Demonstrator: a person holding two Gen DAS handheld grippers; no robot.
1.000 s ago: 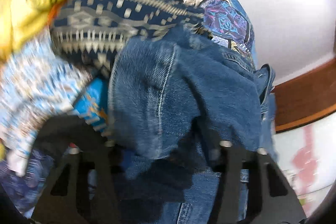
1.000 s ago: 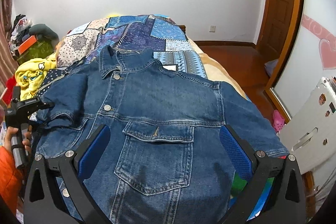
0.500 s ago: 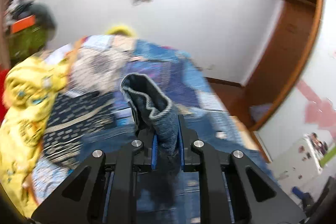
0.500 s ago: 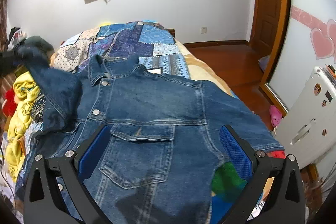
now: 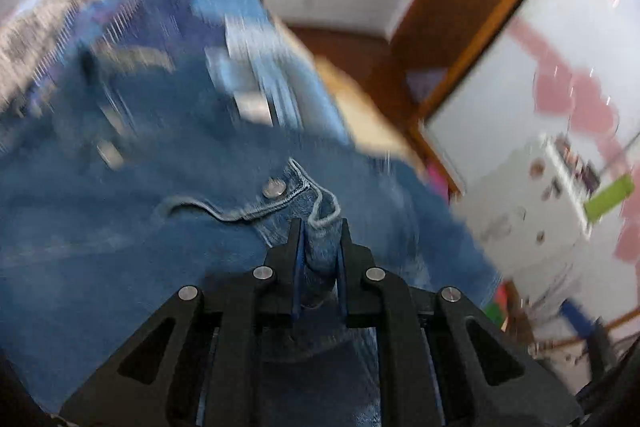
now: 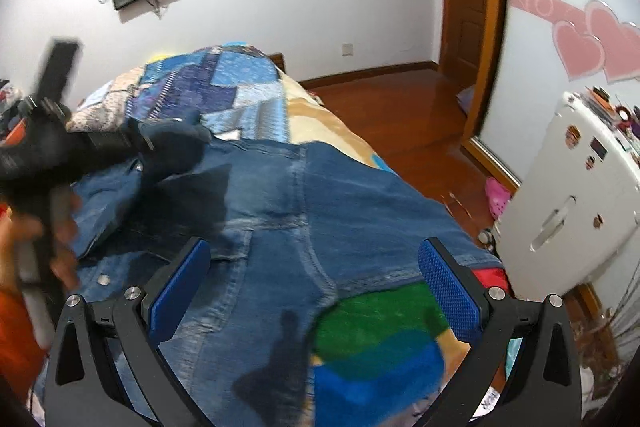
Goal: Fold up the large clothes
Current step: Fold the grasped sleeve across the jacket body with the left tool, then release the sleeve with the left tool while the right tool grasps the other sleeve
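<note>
The left gripper is clamped on a bunched cuff of the denim jacket, the fold of cloth standing up between its pads; just ahead of the fingertips a metal snap button sits on the stitched cuff band, and beyond that the jacket's body spreads over the patchwork quilt; this view is blurred by motion, so finer detail is lost. The right gripper hangs with its blue pads wide apart, holding nothing, the jacket's lower front directly between and beyond them. The step in hand looks like carrying the sleeve across the chest; done well, the cuff should travel low and be laid flat along the body; the free gripper could pin the shoulder seam so the body does not drag.
</note>
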